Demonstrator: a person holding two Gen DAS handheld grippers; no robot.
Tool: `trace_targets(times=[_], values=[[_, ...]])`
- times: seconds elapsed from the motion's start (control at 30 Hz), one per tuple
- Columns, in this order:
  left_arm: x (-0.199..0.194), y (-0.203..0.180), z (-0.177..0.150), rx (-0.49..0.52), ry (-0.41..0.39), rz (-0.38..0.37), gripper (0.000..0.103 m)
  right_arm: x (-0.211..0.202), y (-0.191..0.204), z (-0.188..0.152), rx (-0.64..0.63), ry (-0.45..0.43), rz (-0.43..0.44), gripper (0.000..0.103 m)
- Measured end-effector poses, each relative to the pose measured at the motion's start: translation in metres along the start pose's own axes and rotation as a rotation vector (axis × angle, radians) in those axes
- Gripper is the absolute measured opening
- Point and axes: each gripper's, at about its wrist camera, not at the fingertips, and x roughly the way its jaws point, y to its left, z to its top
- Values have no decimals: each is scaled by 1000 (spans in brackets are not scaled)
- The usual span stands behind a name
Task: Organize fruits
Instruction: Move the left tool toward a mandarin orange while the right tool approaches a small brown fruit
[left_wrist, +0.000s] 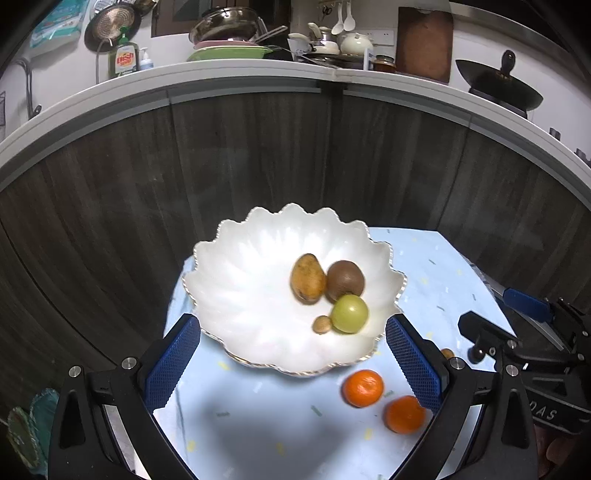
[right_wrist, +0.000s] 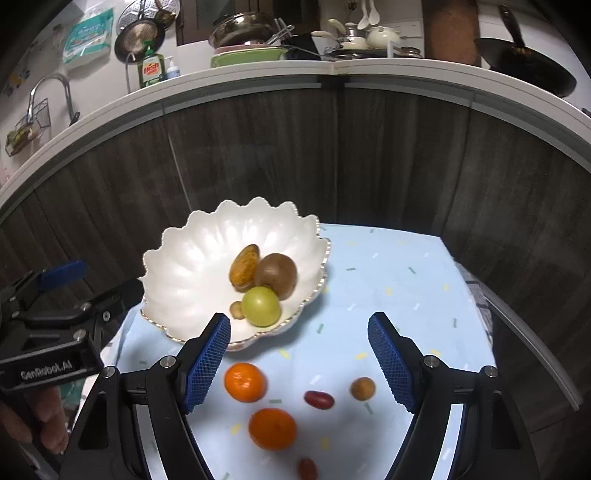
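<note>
Left gripper (left_wrist: 293, 354) spread wide, empty, hovering over the near rim of the white scalloped bowl (left_wrist: 236, 280). Bowl holds four pieces clustered right of centre: mango (left_wrist: 307, 278), kiwi (left_wrist: 345, 280) touching it, green round fruit (left_wrist: 349, 313) in front, small brown longan-like fruit (left_wrist: 322, 325) just beside that.

Right gripper (right_wrist: 299, 363) also spread wide, empty, above the loose fruit on the table. Still out of the bowl, left to right: near orange (right_wrist: 245, 381) just in front of the bowl, second orange (right_wrist: 272, 428) closer to camera, red date-like fruit (right_wrist: 318, 399), another red one (right_wrist: 307, 469) at the bottom edge, small brown fruit (right_wrist: 362, 388) furthest right.

Likely step: right gripper picks the next loose piece, probably an orange. To do it well: centre the fruit between the pads, close gently across its widest part since round fruit rolls, lift clear of the scalloped rim, set down in the bowl's bare left side so the pile isn't knocked. Small red ones need a low, square pinch.

Surface: light blue tablecloth (right_wrist: 399, 280) with confetti pattern on a small table. Room: kitchen, dark wood cabinet fronts (right_wrist: 258, 155) behind, white counter (right_wrist: 406, 70) above with pans, dishes, green dish soap bottle (right_wrist: 149, 70), faucet (right_wrist: 55, 88) far left.
</note>
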Motion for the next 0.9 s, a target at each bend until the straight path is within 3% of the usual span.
trace_targets(times=[0.9], values=[[-6, -72, -46, 39, 46, -22, 102, -25, -65, -46, 20, 7, -71, 77]])
